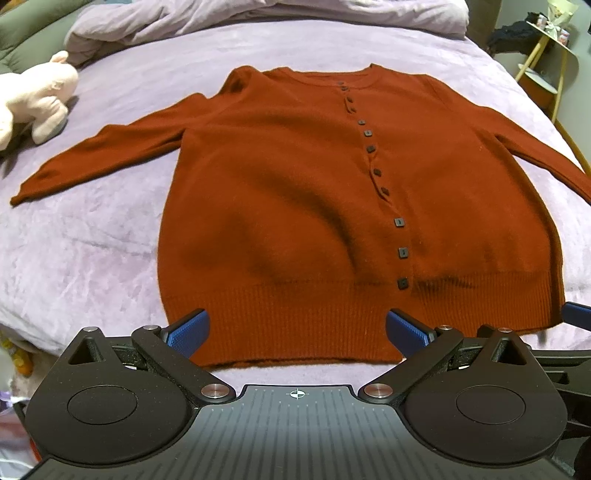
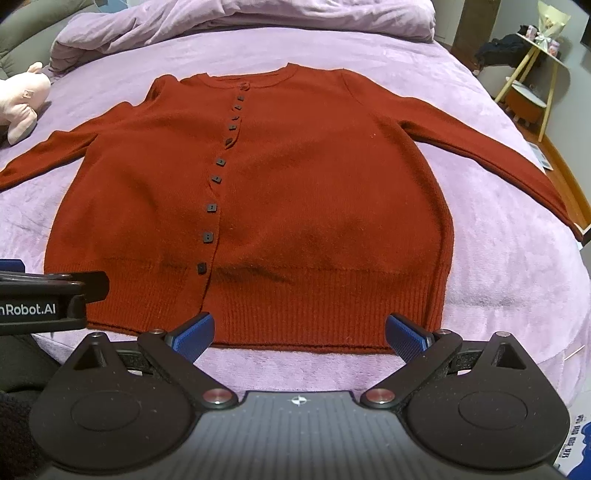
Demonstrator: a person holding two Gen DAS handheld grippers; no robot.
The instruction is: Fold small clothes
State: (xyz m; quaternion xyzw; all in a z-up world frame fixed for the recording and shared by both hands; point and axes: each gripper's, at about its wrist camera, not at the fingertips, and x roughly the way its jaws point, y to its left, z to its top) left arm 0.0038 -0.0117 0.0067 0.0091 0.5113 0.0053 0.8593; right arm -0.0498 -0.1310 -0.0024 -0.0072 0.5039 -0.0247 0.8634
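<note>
**On purple bed: one cardigan, two open grippers at hem**

Across centre of both frames: 1 rust-red cardigan [image 1: 295,192] [image 2: 258,192], laid flat, front up, buttoned, neckline toward top of frame, ribbed hem toward bottom. Both sleeves spread out to sides, angled down toward lower left and lower right. Dark square buttons [image 1: 402,252] [image 2: 208,236] in one column down placket; about 12 countable in left wrist view, top ones small and crowded, exact count uncertain.

Under it: 1 purple bedspread [image 1: 92,240] [image 2: 498,258], covering whole bed. 1 bunched purple duvet [image 1: 258,14] [image 2: 240,18] along top of frame.

Upper left of both frames: 1 pink plush toy [image 1: 37,99] [image 2: 22,99], lying on bedspread, well apart from left sleeve cuff.

Upper right: 1 yellow-legged side table [image 1: 546,48] [image 2: 535,62], off bed, small items on top too small to name.

Grippers: 2. Left gripper [image 1: 297,332] at bottom centre of left wrist view, blue pads spread wide, nothing between them; hem's left half lying just ahead of and between fingers. Contact with fabric not clear. Right gripper [image 2: 299,332] same in right wrist view, spread wide, empty, hem's right half just ahead.

Left gripper [image 2: 48,295] also visible at left edge of right wrist view, beside hem's lower left corner. Blue tip of right gripper [image 1: 578,314] at right edge of left wrist view, near hem's lower right corner.
</note>
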